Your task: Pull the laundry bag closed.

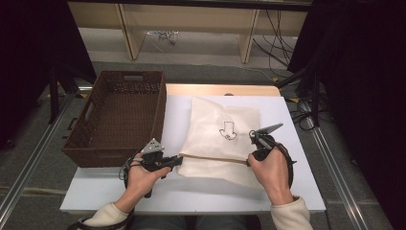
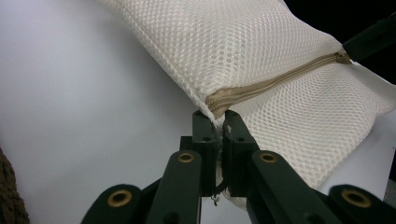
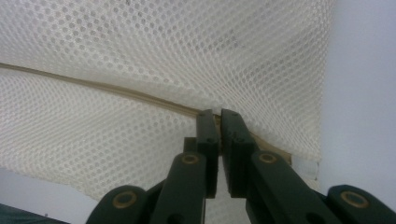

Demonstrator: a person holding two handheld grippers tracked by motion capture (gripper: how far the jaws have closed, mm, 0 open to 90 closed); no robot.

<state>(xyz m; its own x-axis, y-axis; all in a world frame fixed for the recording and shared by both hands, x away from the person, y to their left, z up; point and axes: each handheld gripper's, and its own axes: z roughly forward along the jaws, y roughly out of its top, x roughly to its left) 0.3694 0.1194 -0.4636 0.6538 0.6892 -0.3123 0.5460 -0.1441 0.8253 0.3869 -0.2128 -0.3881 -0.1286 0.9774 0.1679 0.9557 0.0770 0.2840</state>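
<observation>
A cream mesh laundry bag [image 1: 222, 132] lies on the white table [image 1: 110, 187], with a small dark arrow drawing on its upper face. A tan zipper [image 2: 275, 81] runs along its near edge. My left gripper [image 1: 179, 159] is shut on the bag's left corner at the zipper's end [image 2: 215, 112]. My right gripper [image 1: 247, 160] is shut at the zipper line near the bag's right end [image 3: 215, 116]. Both hands hold the grippers level at the bag's front edge.
A dark brown woven basket [image 1: 119, 115] stands at the table's left, close to my left hand. Wooden shelving legs [image 1: 129, 33] and cables [image 1: 165, 34] sit on the floor beyond the table. Black curtains flank both sides.
</observation>
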